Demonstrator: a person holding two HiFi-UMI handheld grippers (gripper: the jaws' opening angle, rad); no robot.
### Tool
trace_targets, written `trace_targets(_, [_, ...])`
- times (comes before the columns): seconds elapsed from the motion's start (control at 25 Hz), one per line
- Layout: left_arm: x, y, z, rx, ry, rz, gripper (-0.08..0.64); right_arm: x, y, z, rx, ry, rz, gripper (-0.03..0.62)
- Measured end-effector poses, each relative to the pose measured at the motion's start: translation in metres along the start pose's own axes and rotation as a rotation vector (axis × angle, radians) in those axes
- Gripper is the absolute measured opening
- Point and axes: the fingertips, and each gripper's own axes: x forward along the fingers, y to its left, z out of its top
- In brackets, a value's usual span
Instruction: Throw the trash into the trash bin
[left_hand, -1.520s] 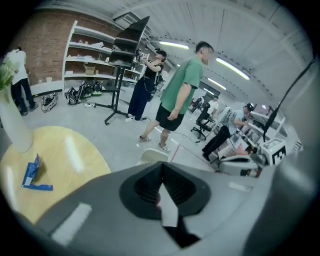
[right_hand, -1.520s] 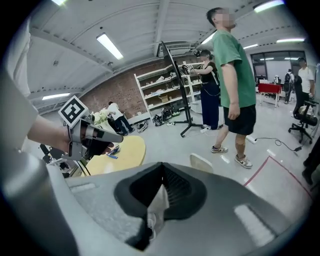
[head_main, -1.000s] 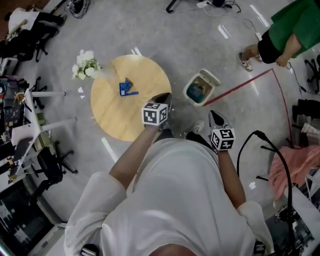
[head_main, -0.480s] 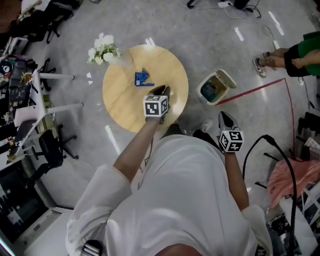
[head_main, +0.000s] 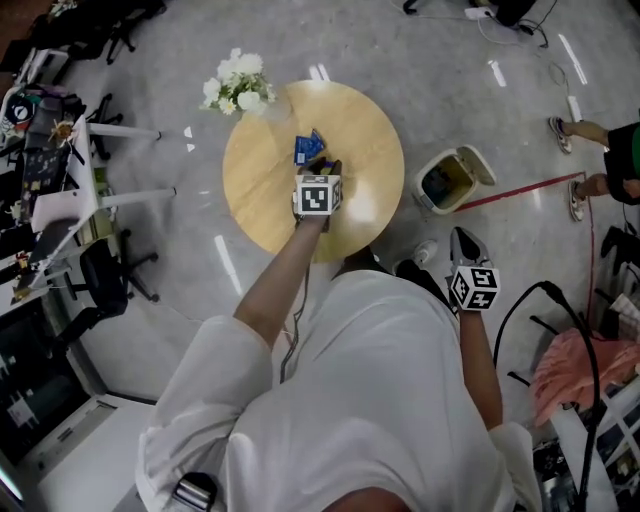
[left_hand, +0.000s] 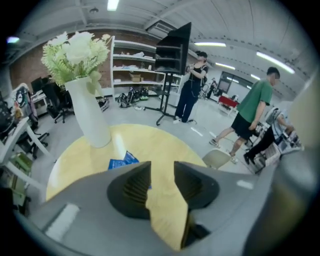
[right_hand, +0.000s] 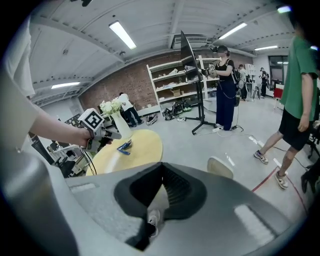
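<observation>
Crumpled blue trash (head_main: 308, 147) lies on the round wooden table (head_main: 370, 140), beside a white vase of flowers (head_main: 240, 85). My left gripper (head_main: 322, 164) hovers over the table just short of the trash. Its jaws have just been opening and are open, with nothing between them. In the left gripper view the blue trash (left_hand: 121, 161) shows just beyond the left gripper (left_hand: 161, 167). The trash bin (head_main: 450, 180) stands lid up on the floor right of the table. My right gripper (head_main: 462, 240) hangs shut near the bin, over the floor. The right gripper view shows the right gripper (right_hand: 161, 167) empty.
A person in a green shirt (left_hand: 255, 110) walks past the bin's far side, their legs (head_main: 590, 130) at the right edge. A red floor line (head_main: 520, 195) and black cables (head_main: 530, 300) lie to the right. Desks and chairs (head_main: 60, 200) crowd the left.
My left gripper has travelled forward across the table to the blue trash and its jaws have parted. The right gripper has shifted only slightly beside the bin.
</observation>
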Motion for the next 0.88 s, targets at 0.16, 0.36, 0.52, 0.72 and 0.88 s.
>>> trace_targets(0.16, [0.013,0.017,-0.005,0.083,0.047,0.035,0.198,0.004,0.011,-0.003,-0.009,0.025,0.003,0.000])
trace_targets(0.36, [0.040,0.043,-0.018,0.144,0.104,0.079,0.235,0.007,0.015,-0.006,-0.012,0.053,-0.011,0.000])
trace_targets(0.52, [0.066,0.059,-0.038,0.192,0.161,0.093,0.250,0.008,0.015,-0.007,0.003,0.066,-0.032,0.000])
trace_targets(0.72, [0.088,0.075,-0.043,0.223,0.191,0.112,0.261,0.012,0.019,-0.013,0.031,0.080,-0.048,0.000])
trace_targets(0.88, [0.104,0.084,-0.049,0.216,0.230,0.105,0.261,0.014,0.023,-0.020,0.048,0.101,-0.053,0.000])
